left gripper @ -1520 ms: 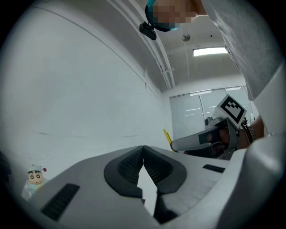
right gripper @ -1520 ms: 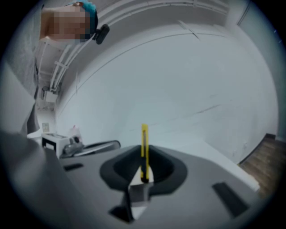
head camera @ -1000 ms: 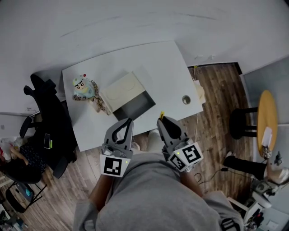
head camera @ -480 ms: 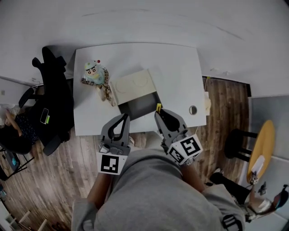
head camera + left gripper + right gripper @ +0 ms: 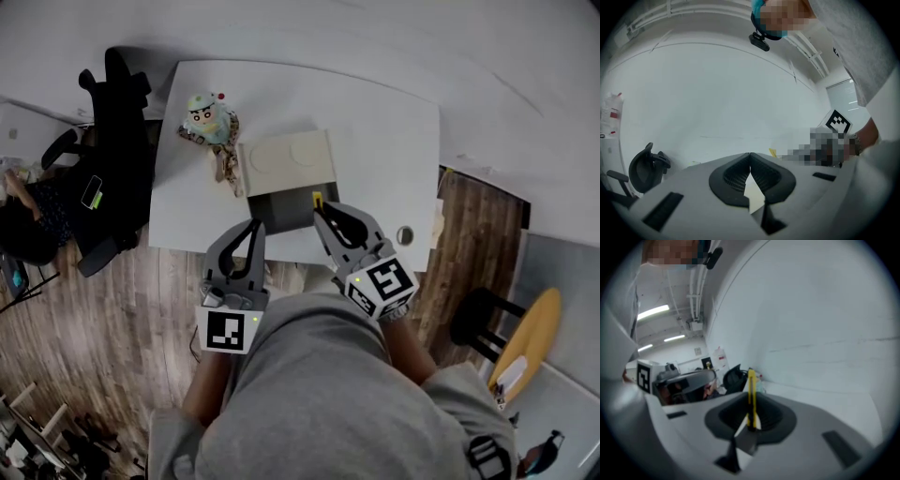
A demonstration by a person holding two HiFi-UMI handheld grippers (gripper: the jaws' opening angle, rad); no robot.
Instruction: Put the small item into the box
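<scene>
An open box [image 5: 291,209] with a dark inside lies on the white table [image 5: 394,150], its cream lid [image 5: 287,161] folded back. My right gripper [image 5: 319,208] is shut on a thin yellow item [image 5: 317,199], which sticks out past the fingertips over the box's right part. In the right gripper view the yellow item [image 5: 751,394] stands upright between the closed jaws. My left gripper [image 5: 254,228] is shut with nothing in it, at the table's near edge left of the box. Its jaws [image 5: 749,161] meet in the left gripper view.
A cartoon doll [image 5: 212,122] lies at the table's far left beside the lid. A black office chair [image 5: 117,141] stands left of the table. A round cable hole [image 5: 404,234] is at the table's near right. A round yellow stool [image 5: 525,347] stands on the wood floor.
The view has swung, so the table sits further right and higher. My right gripper with the yellow item has come over the box's right part. The left gripper stays at the near edge.
</scene>
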